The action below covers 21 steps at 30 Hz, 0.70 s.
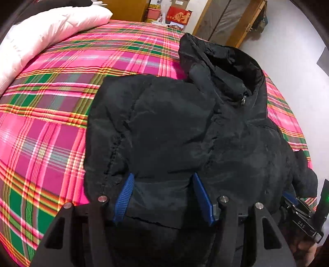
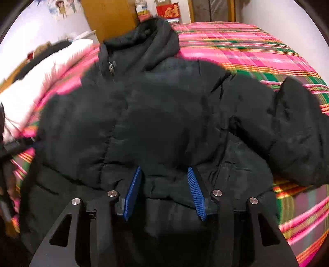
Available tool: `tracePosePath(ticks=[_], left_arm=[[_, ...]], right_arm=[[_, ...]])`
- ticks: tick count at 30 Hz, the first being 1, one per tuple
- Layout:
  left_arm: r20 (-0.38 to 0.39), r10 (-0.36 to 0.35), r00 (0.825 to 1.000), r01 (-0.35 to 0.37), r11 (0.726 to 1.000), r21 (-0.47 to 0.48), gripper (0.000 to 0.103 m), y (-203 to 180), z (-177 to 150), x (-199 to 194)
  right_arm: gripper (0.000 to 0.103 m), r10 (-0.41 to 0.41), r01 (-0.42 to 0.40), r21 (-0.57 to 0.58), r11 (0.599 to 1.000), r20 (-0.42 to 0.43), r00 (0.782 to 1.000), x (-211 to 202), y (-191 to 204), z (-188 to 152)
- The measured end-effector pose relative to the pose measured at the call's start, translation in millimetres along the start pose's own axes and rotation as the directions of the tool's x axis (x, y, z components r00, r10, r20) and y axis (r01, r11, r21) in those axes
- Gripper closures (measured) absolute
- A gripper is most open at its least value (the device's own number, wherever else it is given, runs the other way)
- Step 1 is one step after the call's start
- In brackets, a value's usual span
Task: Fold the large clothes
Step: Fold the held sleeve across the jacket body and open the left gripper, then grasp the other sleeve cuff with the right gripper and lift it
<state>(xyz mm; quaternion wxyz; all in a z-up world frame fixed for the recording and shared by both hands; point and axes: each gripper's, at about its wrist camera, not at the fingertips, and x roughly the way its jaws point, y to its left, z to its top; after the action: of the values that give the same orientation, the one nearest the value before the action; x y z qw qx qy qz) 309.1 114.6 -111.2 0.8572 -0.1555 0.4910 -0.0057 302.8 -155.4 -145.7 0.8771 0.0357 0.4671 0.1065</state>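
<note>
In the left wrist view, the left gripper (image 1: 162, 195) is seen nearest, its two blue ribbed pads (image 1: 123, 200) set well apart with a thick fold of the black quilted padded jacket (image 1: 164, 123) bulging between them. The fabric is pressed against both pads, so the fold is read as grasped. At the near right edge of this view, part of the right gripper (image 1: 302, 213) is visible just beside the jacket's right side.

In the right wrist view, the right gripper (image 2: 164, 191) is likewise seen at the near edge, with its blue ribbed pads (image 2: 195, 193) on either side of a raised roll of the same jacket (image 2: 164, 123). The fabric lies against both pads; whether it is firmly clamped cannot be told, as the picture is blurred.

The jacket is spread across the pink, green and yellow plaid bed sheet (image 1: 51, 123), hem near and hood (image 1: 222, 67) far. One sleeve (image 2: 298, 133) is laid out to the right in the right wrist view. A white padded quilt (image 1: 41, 39) is bunched at the far left of the bed. Beyond the bed, a red box with gold lettering (image 1: 178, 16) and wooden furniture (image 1: 226, 20) are seen against the far wall.
</note>
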Motion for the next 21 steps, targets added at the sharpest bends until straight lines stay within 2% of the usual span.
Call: tracePosePath(ticks=[4,6,9,11,13,15,18,21], left_arm=[[-0.001,0.017,1.0,-0.017,0.999,0.027,0.037,-7.9,-3.3,5.3],[-0.008,0.008,1.0,-0.008,1.0,0.004,0.037,-7.2,-3.5,4.4],[0.035,-0.082,0.996,0.084,0.995,-0.052,0.037,-7.9,-4.8,-18.8],[0.08,-0.105,0.991,0.107,0.994,-0.02,0.037,-22.4,-12.2,-36.9],[0.12,-0.115,0.986,0.108,0.992,0.059,0.037,-43.8,-21.5,-51.3],[0.147,-0.13,0.981,0.109,0.984,0.141,0.038,-65.1,-28.7,-60.3],[0.164,-0.142,0.976,0.102,0.968,0.229,0.05,-85.8,-35.9,-65.4],[0.16,-0.134,0.978,0.086,0.957,0.277,0.051,-95.3,-38.6,-62.7]], right_arm=[[0.056,0.011,-0.011,-0.001,1.0,-0.017,1.0,-3.1,-2.5,0.5],[0.056,0.025,-0.025,0.036,0.999,-0.017,1.0,-18.5,-10.7,0.3],[0.055,-0.007,0.003,0.089,0.996,0.049,0.999,-60.1,-26.0,-4.5],[0.055,-0.035,0.024,0.135,0.991,0.077,0.996,-82.2,-43.0,-9.9],[0.055,-0.068,0.047,0.215,0.976,0.091,0.993,-101.6,-70.9,-17.3],[0.052,-0.099,0.067,0.311,0.948,0.087,0.991,-114.1,-103.2,-25.7],[0.052,-0.125,0.067,0.443,0.894,0.102,0.987,-132.4,-149.3,-36.1],[0.048,-0.14,0.054,0.55,0.833,0.116,0.983,-143.3,-194.8,-47.3]])
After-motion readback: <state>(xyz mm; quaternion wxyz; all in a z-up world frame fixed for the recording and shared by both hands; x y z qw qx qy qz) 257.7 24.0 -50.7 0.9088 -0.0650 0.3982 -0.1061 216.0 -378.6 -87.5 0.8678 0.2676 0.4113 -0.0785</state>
